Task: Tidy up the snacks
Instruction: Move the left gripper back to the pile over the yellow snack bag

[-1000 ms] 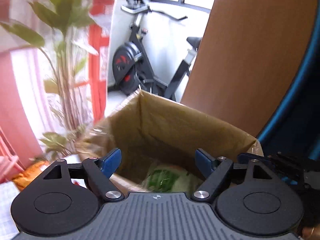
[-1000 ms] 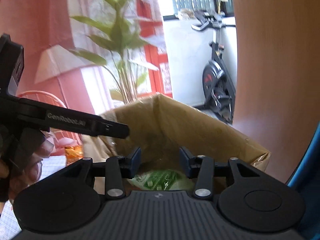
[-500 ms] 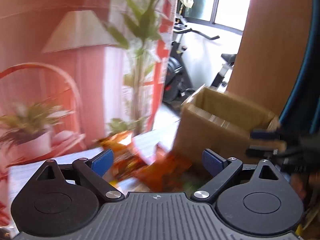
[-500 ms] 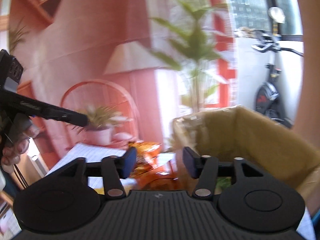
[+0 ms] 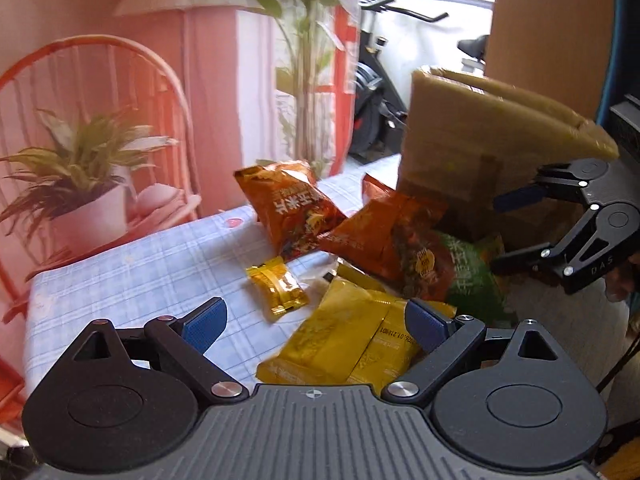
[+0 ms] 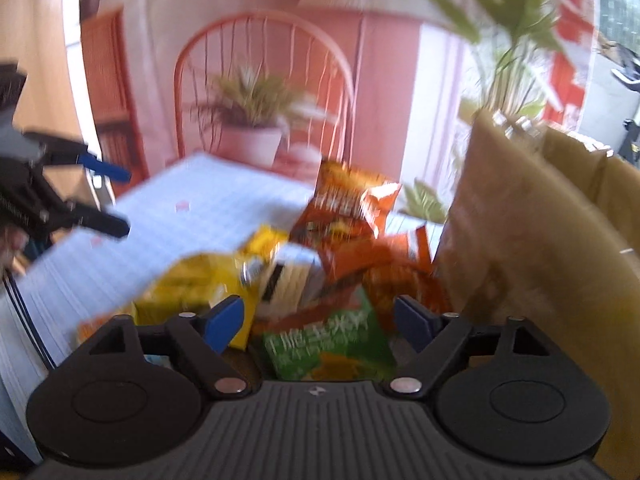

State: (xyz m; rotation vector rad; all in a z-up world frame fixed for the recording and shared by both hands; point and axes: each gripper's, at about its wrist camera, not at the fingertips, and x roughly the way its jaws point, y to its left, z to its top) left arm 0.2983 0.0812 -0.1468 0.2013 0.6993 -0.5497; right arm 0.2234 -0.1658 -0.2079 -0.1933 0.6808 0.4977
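Snack bags lie in a pile on a blue checked tablecloth [image 5: 140, 272] beside an open cardboard box [image 5: 472, 136]. Two orange bags [image 5: 292, 208] [image 5: 384, 228] lean near the box. A green bag [image 5: 472, 276] lies at the box's foot. A small yellow packet [image 5: 278, 286] lies apart, and a large yellow bag [image 5: 352, 344] lies just beyond my left gripper [image 5: 316, 322], which is open and empty. My right gripper [image 6: 320, 322] is open and empty above the green bag [image 6: 328, 348]; it also shows at the right of the left wrist view [image 5: 516, 232]. The right wrist view is blurred.
The box [image 6: 540, 216] stands at the right end of the table. A potted plant [image 5: 80, 184] on an orange chair [image 5: 100, 80] stands beyond the far table edge. An exercise bike [image 5: 376, 92] and a tall plant [image 5: 304, 40] are further back.
Both grippers have swung left and down, away from the inside of the box, and now face the snack pile on the table. Both stay open and empty.
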